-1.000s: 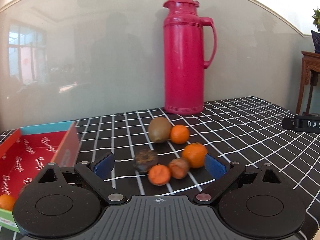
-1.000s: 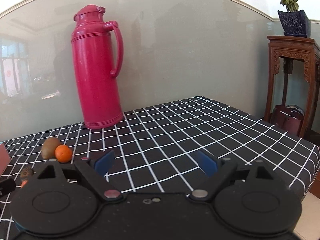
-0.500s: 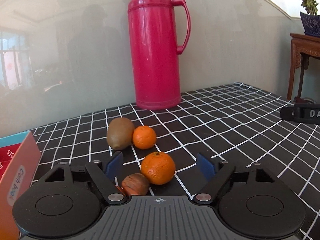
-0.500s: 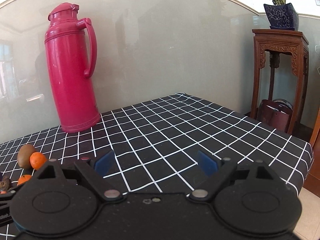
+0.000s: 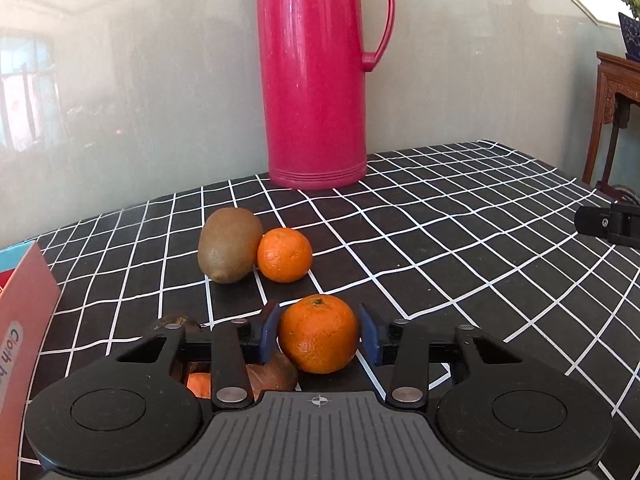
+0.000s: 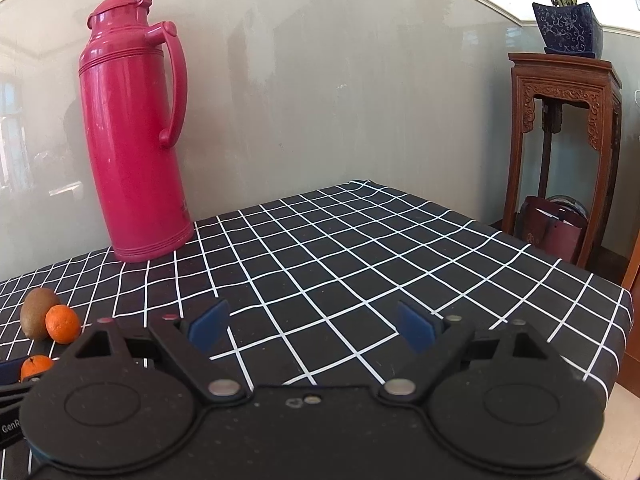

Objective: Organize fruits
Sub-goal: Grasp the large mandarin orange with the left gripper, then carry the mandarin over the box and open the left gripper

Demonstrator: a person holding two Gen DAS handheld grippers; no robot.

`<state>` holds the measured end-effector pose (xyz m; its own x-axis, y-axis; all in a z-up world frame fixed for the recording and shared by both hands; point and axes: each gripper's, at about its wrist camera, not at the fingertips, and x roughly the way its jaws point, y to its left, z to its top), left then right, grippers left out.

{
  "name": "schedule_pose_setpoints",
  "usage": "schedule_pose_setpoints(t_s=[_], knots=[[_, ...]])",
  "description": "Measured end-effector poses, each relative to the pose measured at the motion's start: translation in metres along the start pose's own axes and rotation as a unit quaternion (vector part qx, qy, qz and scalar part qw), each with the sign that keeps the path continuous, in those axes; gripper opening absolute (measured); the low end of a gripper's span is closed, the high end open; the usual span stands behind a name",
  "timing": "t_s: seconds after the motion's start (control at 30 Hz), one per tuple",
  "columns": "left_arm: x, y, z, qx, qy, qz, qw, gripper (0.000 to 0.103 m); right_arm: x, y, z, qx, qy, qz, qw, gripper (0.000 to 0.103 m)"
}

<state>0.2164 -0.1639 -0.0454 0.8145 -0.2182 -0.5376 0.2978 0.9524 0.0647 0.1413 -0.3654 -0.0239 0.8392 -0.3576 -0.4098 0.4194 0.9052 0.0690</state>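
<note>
My left gripper (image 5: pixel 319 334) has just been closing on a mandarin orange (image 5: pixel 318 334) that sits on the black checked tablecloth (image 5: pixel 440 240); its blue pads (image 5: pixel 270 332) appear to touch both sides, though I cannot be sure they press firmly yet. My right gripper (image 6: pixel 312 326) hangs wide open and empty over bare cloth. Next, I judge, I must firm the grip, lift, and carry the orange left to the red box (image 5: pixel 24 320), leaving the kiwi (image 5: pixel 229 250) and smaller orange (image 5: pixel 284 255) for later.
</note>
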Motion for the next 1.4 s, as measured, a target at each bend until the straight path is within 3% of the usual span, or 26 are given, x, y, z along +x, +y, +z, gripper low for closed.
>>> schedule_pose_setpoints(t_s=[0.4, 0.8, 1.07, 1.4], knots=[[-0.03, 0.007, 0.001, 0.003, -0.039, 0.001, 0.9992, 0.043, -0.001, 0.005, 0.001, 0.003, 0.003, 0.007, 1.0, 0.089], [-0.078, 0.054, -0.004, -0.023, -0.067, 0.018, 0.9973, 0.043, -0.013, 0.045, 0.002, -0.012, -0.006, 0.044, 0.999, 0.089], [-0.103, 0.095, -0.011, -0.039, -0.085, 0.056, 0.994, 0.043, -0.019, 0.081, -0.001, -0.026, -0.008, 0.072, 0.997, 0.089], [-0.128, 0.162, -0.034, -0.07, -0.075, 0.119, 0.9876, 0.043, -0.032, 0.129, -0.009, -0.044, -0.006, 0.112, 0.993, 0.089]])
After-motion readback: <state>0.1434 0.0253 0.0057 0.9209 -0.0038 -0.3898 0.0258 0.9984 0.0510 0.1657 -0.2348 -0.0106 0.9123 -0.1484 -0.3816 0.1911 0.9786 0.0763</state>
